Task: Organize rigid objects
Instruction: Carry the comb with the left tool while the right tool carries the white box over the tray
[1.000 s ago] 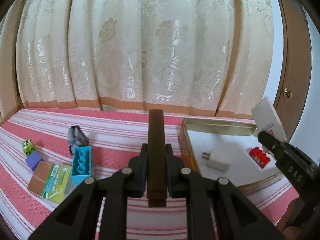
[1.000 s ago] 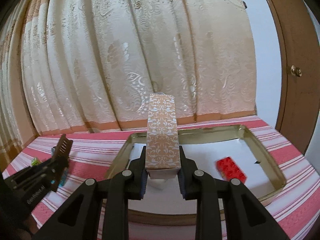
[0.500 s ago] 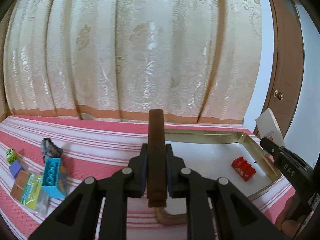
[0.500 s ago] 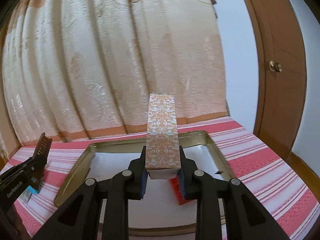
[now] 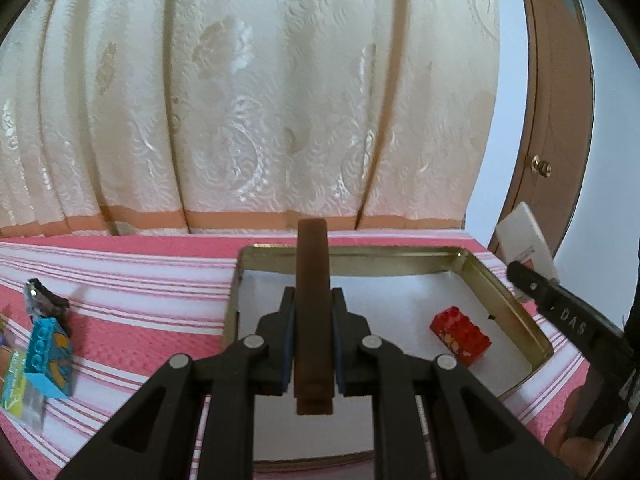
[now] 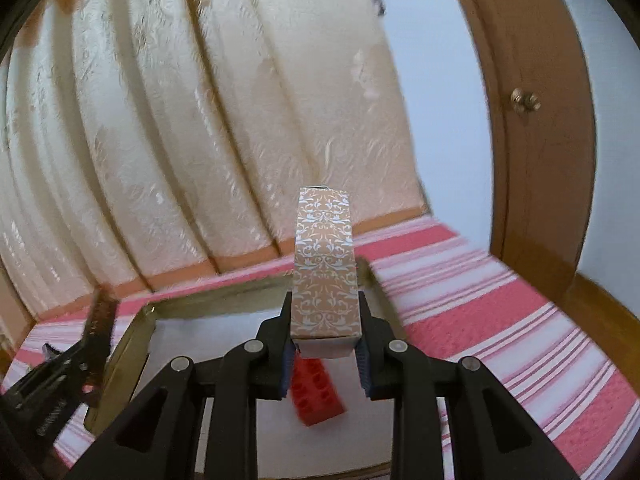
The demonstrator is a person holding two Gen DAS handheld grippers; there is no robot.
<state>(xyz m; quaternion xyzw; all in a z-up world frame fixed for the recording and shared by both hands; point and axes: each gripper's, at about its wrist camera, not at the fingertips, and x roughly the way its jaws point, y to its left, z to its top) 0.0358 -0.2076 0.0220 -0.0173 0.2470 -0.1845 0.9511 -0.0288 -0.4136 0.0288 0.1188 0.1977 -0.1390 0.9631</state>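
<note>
My left gripper is shut on a long dark brown bar and holds it above the near left part of a gold metal tray with a white floor. A red brick lies in the tray at the right. My right gripper is shut on a tan box with a white floral pattern and holds it above the tray, over the red brick. The right gripper with its box also shows at the right edge of the left wrist view.
On the pink striped cloth left of the tray lie a blue brick, a dark grey object and a green packet. A cream curtain hangs behind the table. A wooden door stands at the right.
Both grippers have moved to the right over the tray while keeping their objects. The white plug-like object seen in the tray one second ago is out of view.
</note>
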